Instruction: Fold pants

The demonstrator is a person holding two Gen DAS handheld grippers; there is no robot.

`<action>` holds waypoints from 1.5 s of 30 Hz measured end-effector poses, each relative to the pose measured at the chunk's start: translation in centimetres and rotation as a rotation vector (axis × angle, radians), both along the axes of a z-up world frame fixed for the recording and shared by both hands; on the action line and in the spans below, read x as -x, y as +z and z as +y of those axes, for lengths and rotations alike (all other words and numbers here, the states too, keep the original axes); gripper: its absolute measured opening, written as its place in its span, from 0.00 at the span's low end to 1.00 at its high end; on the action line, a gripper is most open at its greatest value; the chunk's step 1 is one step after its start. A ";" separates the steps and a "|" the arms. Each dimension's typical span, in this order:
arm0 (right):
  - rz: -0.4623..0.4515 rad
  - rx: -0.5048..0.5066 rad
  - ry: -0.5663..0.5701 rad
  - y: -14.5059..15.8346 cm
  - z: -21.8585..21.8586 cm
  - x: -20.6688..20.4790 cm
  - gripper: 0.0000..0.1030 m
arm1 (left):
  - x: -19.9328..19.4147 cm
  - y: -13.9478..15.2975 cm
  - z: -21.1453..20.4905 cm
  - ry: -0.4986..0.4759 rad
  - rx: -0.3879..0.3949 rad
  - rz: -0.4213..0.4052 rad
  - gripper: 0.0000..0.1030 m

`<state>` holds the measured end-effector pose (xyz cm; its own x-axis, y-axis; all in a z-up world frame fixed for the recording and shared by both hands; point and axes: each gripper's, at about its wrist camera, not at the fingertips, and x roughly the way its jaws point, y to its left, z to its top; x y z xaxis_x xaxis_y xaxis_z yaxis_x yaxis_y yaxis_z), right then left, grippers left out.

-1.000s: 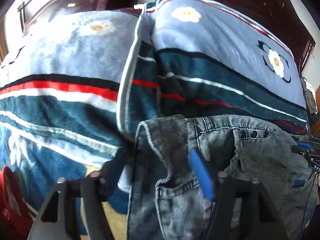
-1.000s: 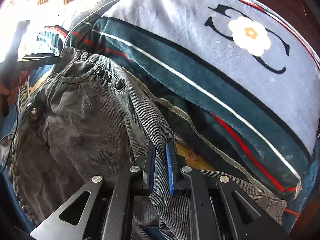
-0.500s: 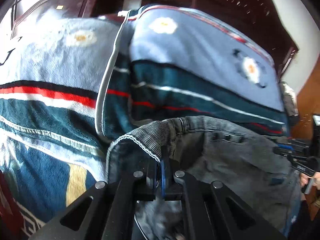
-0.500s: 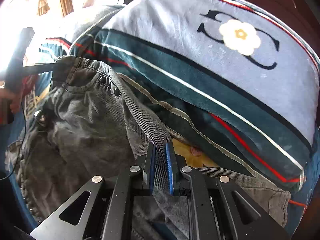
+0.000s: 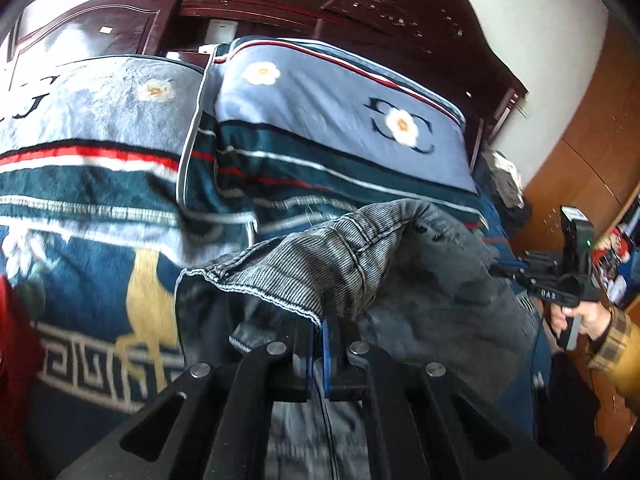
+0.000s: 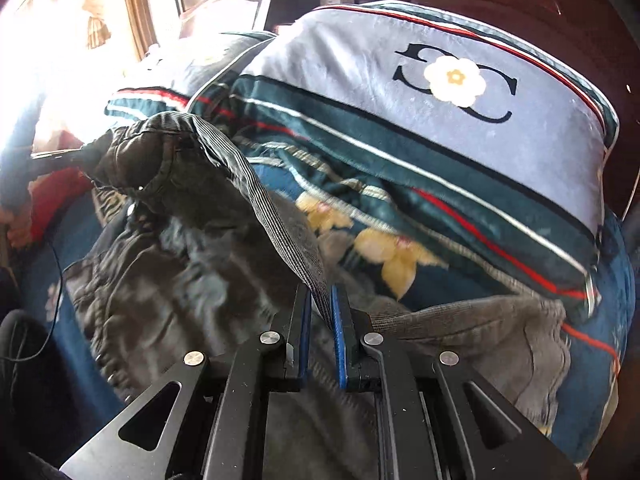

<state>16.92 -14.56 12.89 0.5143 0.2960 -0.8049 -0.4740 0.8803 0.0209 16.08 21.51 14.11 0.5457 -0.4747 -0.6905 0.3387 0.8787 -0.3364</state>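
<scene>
Both claws pinch the waistband of the grey pants (image 5: 420,276): the left gripper (image 5: 318,344) at the lower centre, the right gripper (image 6: 322,312) likewise. The pants hang lifted above the bed (image 6: 500,216). It seems the lifting step; next they probably need spreading flat before folding.

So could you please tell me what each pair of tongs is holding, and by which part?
Both hold the grey pants: the left tongs and the right tongs each pinch the ribbed waistband.
</scene>
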 end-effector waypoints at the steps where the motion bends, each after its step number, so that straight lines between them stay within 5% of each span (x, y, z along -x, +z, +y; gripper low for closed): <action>1: -0.001 -0.008 0.002 0.1 -0.1 0.8 0.09 | 0.9 0.1 0.2 -0.016 -0.005 0.001 0.04; 11: 0.057 -0.088 -0.009 -0.9 -1.3 10.2 0.09 | 7.7 -1.4 1.8 -0.155 -0.072 0.063 0.04; 20: 0.228 0.003 -0.035 -9.7 0.2 13.5 0.10 | 9.6 -8.8 1.3 -0.216 -0.210 0.263 0.06; 25: 0.240 -0.006 -0.044 -9.3 0.2 13.0 0.11 | 9.9 -7.0 2.0 -0.187 -0.208 0.254 0.12; 27: 0.240 -0.011 -0.050 -8.8 0.1 13.0 0.22 | 10.1 -5.9 2.3 -0.171 -0.221 0.239 0.16; 32: 0.219 -0.146 -0.115 -7.6 -1.3 13.2 0.28 | 10.4 -3.2 2.9 -0.119 -0.246 0.183 0.52; 38: 0.265 -0.196 -0.167 -9.6 -1.5 13.2 0.28 | 10.6 -1.5 1.5 -0.075 -0.205 0.146 0.52; 45: 0.270 -0.273 -0.222 -8.7 -2.4 13.2 0.28 | 9.3 -2.5 -7.5 -0.221 -0.192 0.139 0.52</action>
